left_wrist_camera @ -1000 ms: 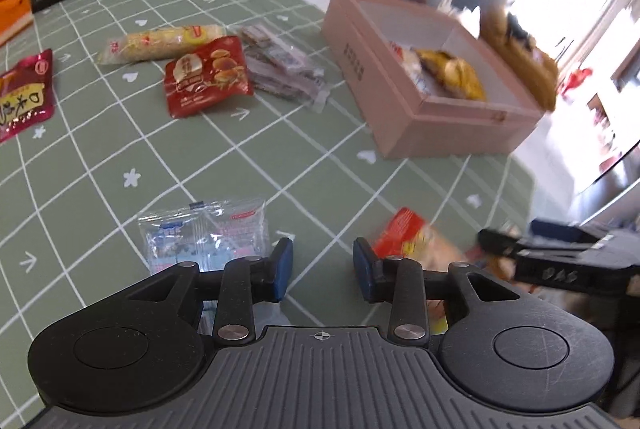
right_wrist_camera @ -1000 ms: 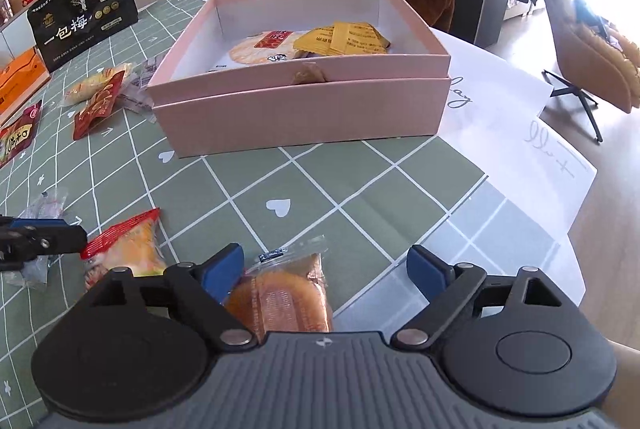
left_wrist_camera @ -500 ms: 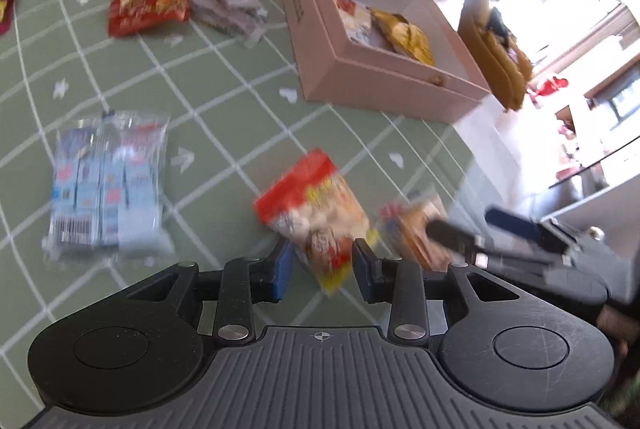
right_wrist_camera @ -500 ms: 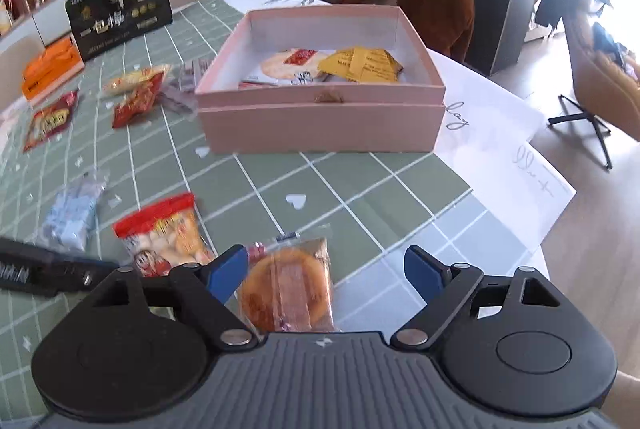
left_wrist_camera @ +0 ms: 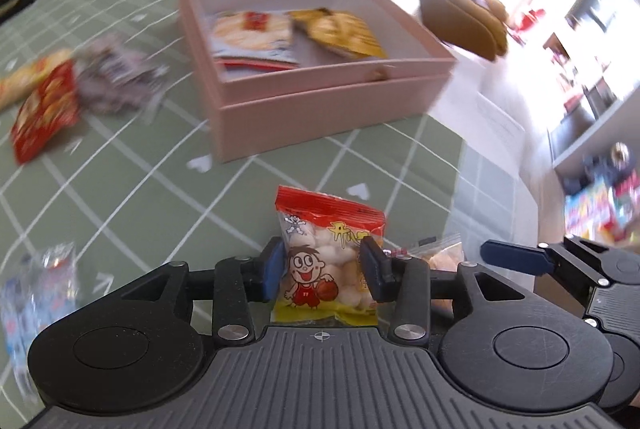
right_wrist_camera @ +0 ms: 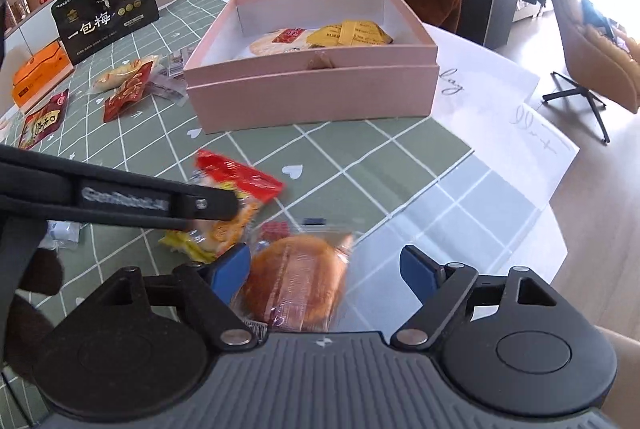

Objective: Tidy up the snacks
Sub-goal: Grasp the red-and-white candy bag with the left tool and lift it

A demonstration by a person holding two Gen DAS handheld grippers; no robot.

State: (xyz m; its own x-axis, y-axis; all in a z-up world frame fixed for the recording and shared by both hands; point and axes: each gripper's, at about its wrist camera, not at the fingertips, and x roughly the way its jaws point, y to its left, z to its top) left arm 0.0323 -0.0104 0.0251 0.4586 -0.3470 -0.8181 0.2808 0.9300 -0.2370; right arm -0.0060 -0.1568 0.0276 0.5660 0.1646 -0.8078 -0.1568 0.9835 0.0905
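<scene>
My left gripper [left_wrist_camera: 323,269] has its blue pads on both sides of a red-and-yellow cartoon snack bag [left_wrist_camera: 330,261], which lies on the green checked tablecloth; the same bag shows in the right wrist view [right_wrist_camera: 236,197] under the left gripper's finger. My right gripper [right_wrist_camera: 325,271] is open around a round orange pastry in a clear wrapper [right_wrist_camera: 298,279] near the table's front edge. The open pink box [right_wrist_camera: 312,93] stands beyond and holds a rice cracker pack [left_wrist_camera: 252,33] and a yellow packet [left_wrist_camera: 340,33].
Several loose snacks lie left of the box: a red packet [right_wrist_camera: 128,95], a yellow bun [right_wrist_camera: 116,73], a clear blue-print pack [left_wrist_camera: 36,293]. A black box [right_wrist_camera: 106,15] and an orange box [right_wrist_camera: 38,73] stand at the far left. White paper [right_wrist_camera: 504,101] lies right.
My left gripper has swung right and come down over the cartoon snack bag, which now sits between its pads. My right gripper has stayed open over the pastry.
</scene>
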